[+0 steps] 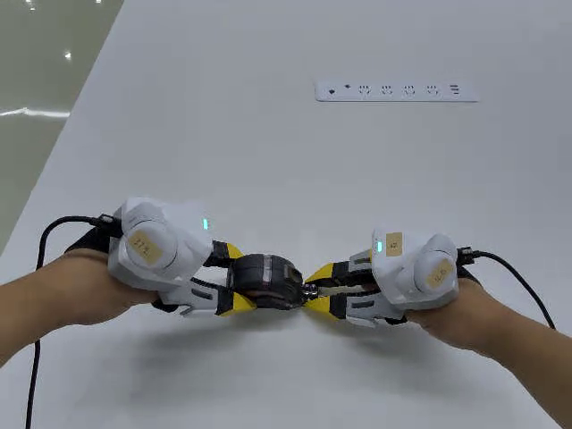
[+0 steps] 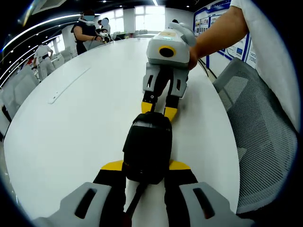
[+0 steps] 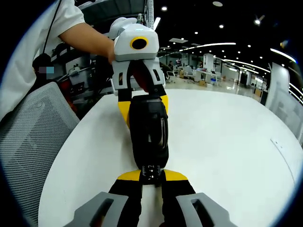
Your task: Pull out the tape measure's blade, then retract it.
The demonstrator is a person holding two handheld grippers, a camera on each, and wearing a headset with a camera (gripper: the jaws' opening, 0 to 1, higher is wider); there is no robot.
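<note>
A black tape measure (image 1: 264, 279) lies on the white table (image 1: 286, 170) between the two grippers. My left gripper (image 1: 234, 279) is shut on its case, yellow-tipped fingers on either side. In the left gripper view the case (image 2: 147, 144) sits between the jaws of the left gripper (image 2: 147, 166). My right gripper (image 1: 318, 290) meets the case's mouth from the right. In the right gripper view the right gripper (image 3: 151, 177) is shut on the blade's metal end hook (image 3: 151, 170), close against the case (image 3: 148, 125). Almost no blade is out.
A white power strip (image 1: 395, 90) lies flat at the far side of the table. A grey mesh chair (image 2: 265, 123) stands by the table edge on the person's side. Cables trail from both grippers. People stand at the table's distant end (image 2: 87, 28).
</note>
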